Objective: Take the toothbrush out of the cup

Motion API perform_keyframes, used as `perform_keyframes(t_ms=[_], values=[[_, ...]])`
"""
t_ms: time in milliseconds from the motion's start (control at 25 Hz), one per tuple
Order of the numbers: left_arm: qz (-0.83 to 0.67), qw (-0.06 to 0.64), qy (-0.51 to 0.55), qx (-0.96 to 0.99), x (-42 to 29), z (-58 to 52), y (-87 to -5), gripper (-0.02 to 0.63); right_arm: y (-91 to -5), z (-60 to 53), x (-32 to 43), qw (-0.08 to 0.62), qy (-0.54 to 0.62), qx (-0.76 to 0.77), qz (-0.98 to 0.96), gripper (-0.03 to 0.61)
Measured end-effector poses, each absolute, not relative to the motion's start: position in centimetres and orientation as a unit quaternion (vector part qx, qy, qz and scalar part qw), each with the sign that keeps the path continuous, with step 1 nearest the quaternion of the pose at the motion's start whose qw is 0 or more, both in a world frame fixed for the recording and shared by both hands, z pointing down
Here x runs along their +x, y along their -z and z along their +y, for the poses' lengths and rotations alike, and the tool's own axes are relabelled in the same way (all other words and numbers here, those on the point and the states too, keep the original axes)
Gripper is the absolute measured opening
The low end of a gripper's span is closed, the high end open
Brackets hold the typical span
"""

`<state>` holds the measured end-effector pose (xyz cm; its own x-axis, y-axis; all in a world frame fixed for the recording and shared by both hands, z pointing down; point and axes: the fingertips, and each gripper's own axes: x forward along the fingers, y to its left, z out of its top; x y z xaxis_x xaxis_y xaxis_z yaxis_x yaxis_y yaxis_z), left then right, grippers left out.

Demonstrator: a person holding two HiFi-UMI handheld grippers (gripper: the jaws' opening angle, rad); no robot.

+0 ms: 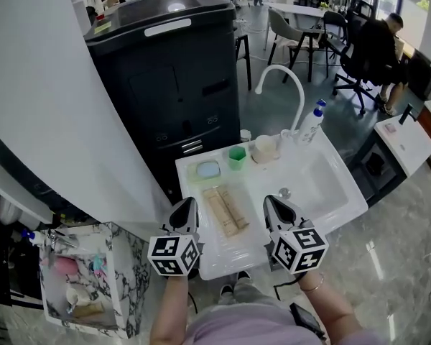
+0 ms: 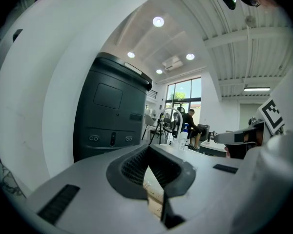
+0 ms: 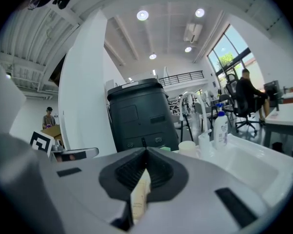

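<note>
Reading labels first: nothing legible. The marker cubes [image 1: 174, 255] carry only black-and-white square codes. The two beige packs [image 1: 226, 210] have faint print that shows in both gripper views, too blurred to read. The pump bottle [image 1: 312, 124] has a blue cap and a white body; its label is too small to read. The black cabinet [image 1: 172, 70] has a white strip on its lid with no text I can read.

Toothbrush: can't pick it out with certainty in any view. The beige packs are the only long things on the worktop [image 1: 223, 254], and I can't tell whether either is the brush. They lie flat, side by side and touching, between the two grippers. Their long axes run away from the person, with the far ends leaning slightly left, toward the soap dish [image 1: 207, 169].

The cream cup [image 1: 264, 149] stands upright at the back edge, just beside the faucet [image 1: 291, 77] base. The green cup [image 1: 236, 157] is just left of it, between it and the soap dish. What either cup holds can't be seen from these angles.

Left gripper [image 2: 149, 150]: jaws clenched tip to tip, nothing pinched. A beige pack shows through the gap under the tips.

Right gripper [image 3: 147, 150]: jaws clenched, nothing between the tips, with the same beige glimpse below them.

Both grippers hover over the front edge of the worktop and point toward the back. The left one is to the left of the packs. The right one is to their right, beside the basin [image 1: 312, 182]. Both are well apart from the cups.
</note>
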<state>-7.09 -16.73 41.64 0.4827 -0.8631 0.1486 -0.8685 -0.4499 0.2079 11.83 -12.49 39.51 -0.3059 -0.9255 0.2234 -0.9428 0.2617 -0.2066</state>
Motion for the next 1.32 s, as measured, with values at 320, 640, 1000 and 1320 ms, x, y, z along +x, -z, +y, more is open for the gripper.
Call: perform_keyframes(t_ms=[320, 640, 1000, 1320], values=[[-0.504, 0.129, -0.012, 0.854, -6.6, -15.9, -41.7, 0.000, -39.1, -11.5, 12.6, 0.011, -0.137, 0.594, -0.792, 0.003], [-0.504, 0.129, -0.013, 0.854, -6.7, -15.6, -41.6, 0.000, -39.5, -11.1, 12.2, 0.016, -0.126, 0.584, -0.802, 0.003], [-0.502, 0.128, -0.014, 0.855, -6.4, -15.6, -41.7, 0.000, -39.9, -11.0, 12.3, 0.016, -0.123, 0.579, -0.806, 0.003], [-0.501, 0.128, -0.014, 0.856, -6.2, -15.6, -41.7, 0.000, -40.2, -10.7, 12.3, 0.016, -0.123, 0.573, -0.810, 0.003]])
